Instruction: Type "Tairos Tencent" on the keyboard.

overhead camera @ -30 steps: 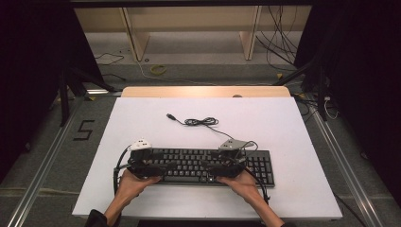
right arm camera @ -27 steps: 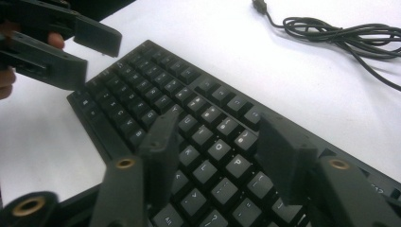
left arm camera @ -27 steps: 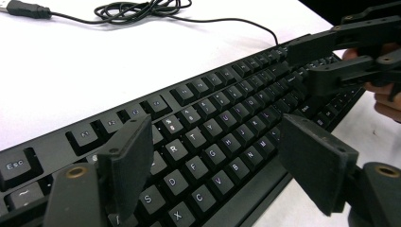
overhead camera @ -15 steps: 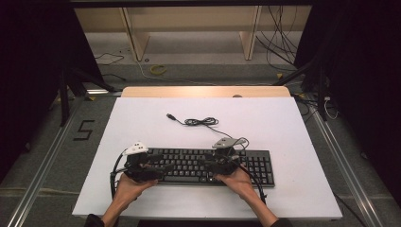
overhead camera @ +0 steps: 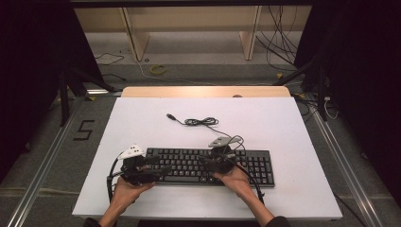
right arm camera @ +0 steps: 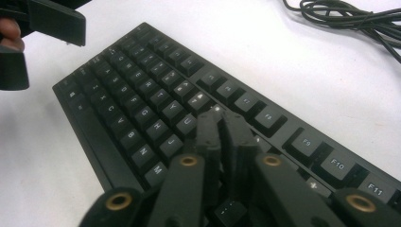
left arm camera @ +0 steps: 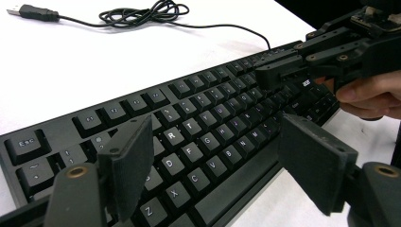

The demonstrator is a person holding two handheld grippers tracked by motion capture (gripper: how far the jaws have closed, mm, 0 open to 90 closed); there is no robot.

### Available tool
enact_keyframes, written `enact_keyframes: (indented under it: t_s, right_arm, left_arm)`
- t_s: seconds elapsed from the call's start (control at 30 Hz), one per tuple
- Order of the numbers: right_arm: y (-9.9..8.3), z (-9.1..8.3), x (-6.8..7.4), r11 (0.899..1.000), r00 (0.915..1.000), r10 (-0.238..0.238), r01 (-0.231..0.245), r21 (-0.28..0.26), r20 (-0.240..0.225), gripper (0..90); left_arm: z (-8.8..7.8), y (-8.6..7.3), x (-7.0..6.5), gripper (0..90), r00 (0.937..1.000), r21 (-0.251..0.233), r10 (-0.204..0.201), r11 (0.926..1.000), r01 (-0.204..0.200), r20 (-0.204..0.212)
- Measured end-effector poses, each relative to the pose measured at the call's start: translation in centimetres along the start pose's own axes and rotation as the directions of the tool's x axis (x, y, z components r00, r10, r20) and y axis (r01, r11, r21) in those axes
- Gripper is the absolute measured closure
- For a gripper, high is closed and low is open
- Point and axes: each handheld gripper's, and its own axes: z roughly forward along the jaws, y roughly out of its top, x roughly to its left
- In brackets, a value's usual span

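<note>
I see the black keyboard (overhead camera: 208, 165) lying near the front edge of the white table (overhead camera: 293, 127), my left gripper (left arm camera: 215, 156) spread wide above its left-hand keys and my right gripper (right arm camera: 222, 125), having just been closing, pinched together on nothing over its middle rows.

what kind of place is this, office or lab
Most likely a lab or recording studio, not an office. A white table stands alone between black curtains, metal rails run along the floor with a taped 5 beside them, and loose cables lie behind. Just a keyboard lies on it.
</note>
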Motion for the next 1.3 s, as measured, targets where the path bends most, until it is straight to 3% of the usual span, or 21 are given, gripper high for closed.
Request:
enact_keyframes:
  t_s: [1.3]
  right_arm:
    - [-0.2,1.5,-0.3,0.998,0.9999,0.006,-0.007,0.07,0.016,90.0]
  left_arm:
    - [-1.1,-1.0,0.2,27.8,0.9996,-0.006,0.019,0.9998,-0.019,-0.021]
